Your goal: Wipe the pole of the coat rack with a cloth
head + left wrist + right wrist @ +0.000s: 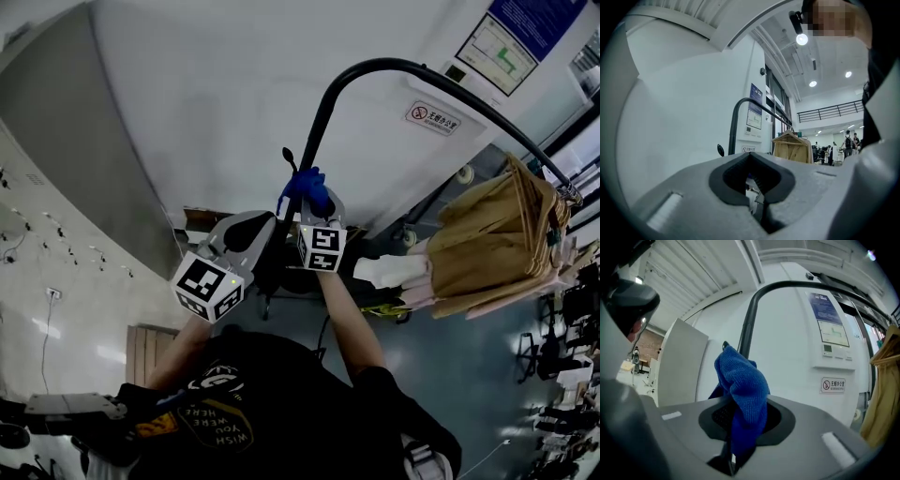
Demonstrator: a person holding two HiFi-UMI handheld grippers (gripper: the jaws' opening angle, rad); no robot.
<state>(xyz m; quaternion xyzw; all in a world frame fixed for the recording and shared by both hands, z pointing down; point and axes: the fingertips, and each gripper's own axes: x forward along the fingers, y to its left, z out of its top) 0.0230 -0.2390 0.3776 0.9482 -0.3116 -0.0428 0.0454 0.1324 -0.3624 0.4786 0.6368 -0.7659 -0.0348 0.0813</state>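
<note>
The blue cloth (303, 187) is clamped between the jaws of the right hand-held gripper (317, 211) and is positioned at the black pole (317, 131) of the coat rack. The left hand-held gripper (248, 234), at 9 o'clock of the right, is closed with nothing gripped. Tan garments (497, 234) are hung at 3 o'clock

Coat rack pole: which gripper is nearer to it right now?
Right. The right gripper, shut on the blue cloth, is up at the pole, cloth overlapping it. The left gripper sits lower and to the pole's left, holding nothing.
</note>
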